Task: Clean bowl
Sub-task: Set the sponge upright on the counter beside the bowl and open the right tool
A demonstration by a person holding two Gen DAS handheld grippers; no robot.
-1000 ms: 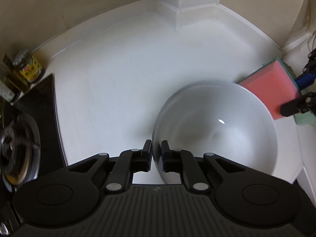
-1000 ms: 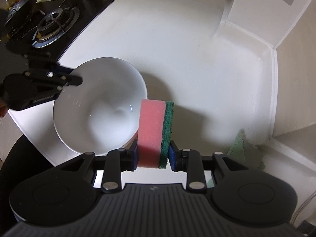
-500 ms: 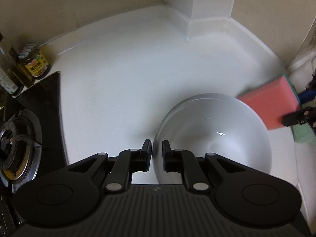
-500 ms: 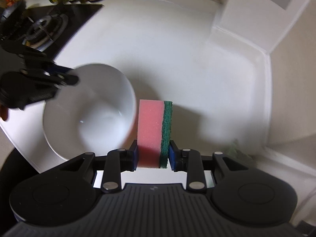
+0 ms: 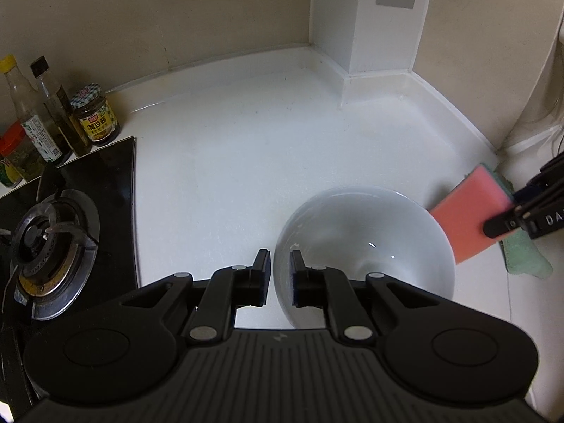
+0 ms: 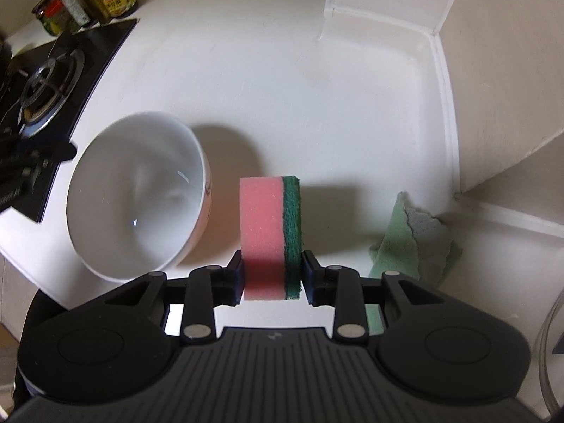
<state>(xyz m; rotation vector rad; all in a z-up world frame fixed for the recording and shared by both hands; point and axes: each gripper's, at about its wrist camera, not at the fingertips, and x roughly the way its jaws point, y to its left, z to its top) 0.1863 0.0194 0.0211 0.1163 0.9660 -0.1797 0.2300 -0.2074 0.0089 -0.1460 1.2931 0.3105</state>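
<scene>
- Step, as we judge it: bowl braced, scrubbing not begun. Our left gripper (image 5: 280,278) pinches the rim of the bowl (image 6: 141,194), which sits on the counter (image 6: 299,88).
- Our right gripper (image 6: 271,278) clamps the sponge (image 6: 269,232), apart from the bowl at its 3 o'clock.
- Next: swing the sponge toward 9 o'clock, into the bowl.
- Since a second ago, the sponge has drawn away from the rim.

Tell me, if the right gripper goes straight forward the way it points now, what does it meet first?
Probably bare white countertop: the sponge held by the right gripper leads. The bowl sits left of that line, though depth is unclear.
</scene>
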